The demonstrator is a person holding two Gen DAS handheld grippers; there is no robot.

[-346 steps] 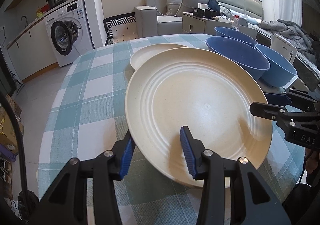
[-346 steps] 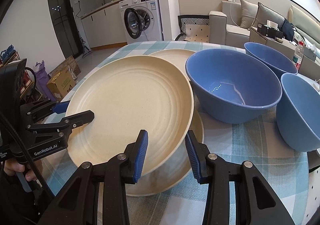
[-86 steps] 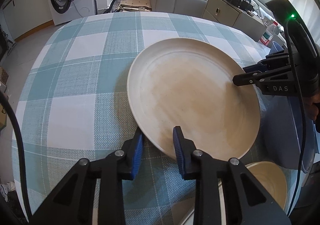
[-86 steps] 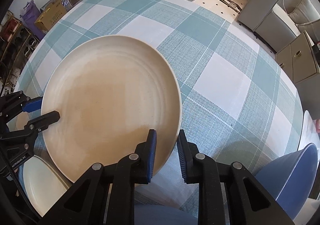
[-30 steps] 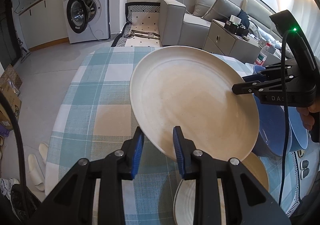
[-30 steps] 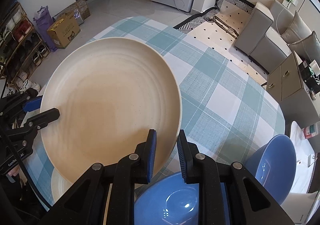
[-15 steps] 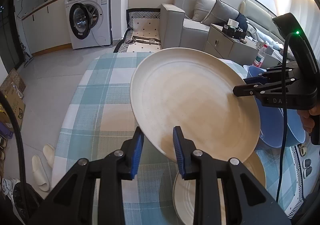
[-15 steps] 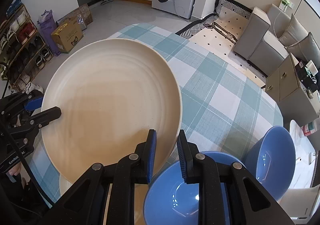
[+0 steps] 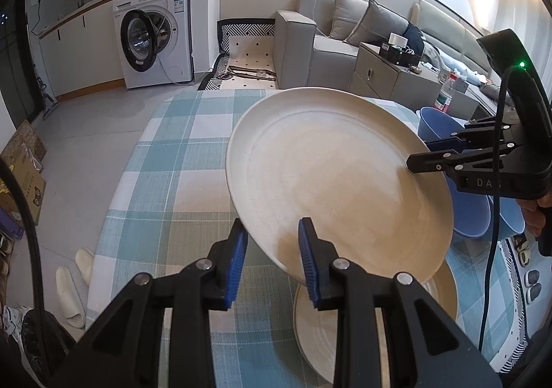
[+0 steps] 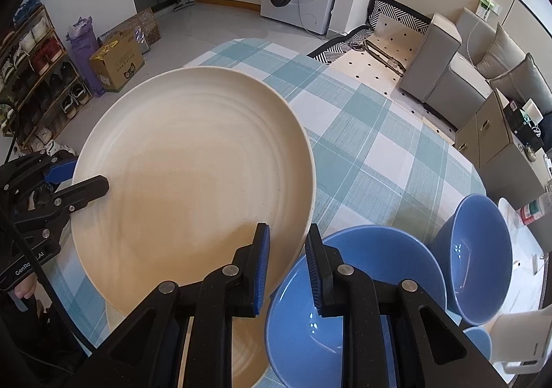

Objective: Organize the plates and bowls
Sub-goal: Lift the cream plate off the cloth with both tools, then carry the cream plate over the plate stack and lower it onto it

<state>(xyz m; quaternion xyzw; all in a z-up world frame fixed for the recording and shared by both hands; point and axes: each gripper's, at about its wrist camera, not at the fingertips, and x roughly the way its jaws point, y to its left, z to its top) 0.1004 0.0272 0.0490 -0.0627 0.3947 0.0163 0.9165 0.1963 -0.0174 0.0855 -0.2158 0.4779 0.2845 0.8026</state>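
Note:
A large cream plate (image 9: pixel 331 174) hangs tilted above the checked table (image 9: pixel 172 188), held from two sides. My left gripper (image 9: pixel 272 232) is shut on its near rim. My right gripper (image 9: pixel 419 153) is shut on the opposite rim. In the right wrist view the same plate (image 10: pixel 193 181) fills the left half, with my right gripper (image 10: pixel 286 236) clamped on its edge and my left gripper (image 10: pixel 86 174) at its far left. A second cream plate (image 9: pixel 345 329) lies on the table below. Two big blue bowls (image 10: pixel 345 284) (image 10: pixel 479 243) stand to the right.
A white kettle (image 10: pixel 517 346) and a bottle (image 10: pixel 531 212) stand at the table's right edge. Beyond the table are a washing machine (image 9: pixel 151 39), a grey sofa (image 9: pixel 321 43) and a low cabinet (image 9: pixel 383 74). Slippers (image 9: pixel 69 291) lie on the floor to the left.
Both grippers have carried the plate towards the near side of the table. The lower plate and the blue bowls now show more fully beneath it. Both grips are unchanged.

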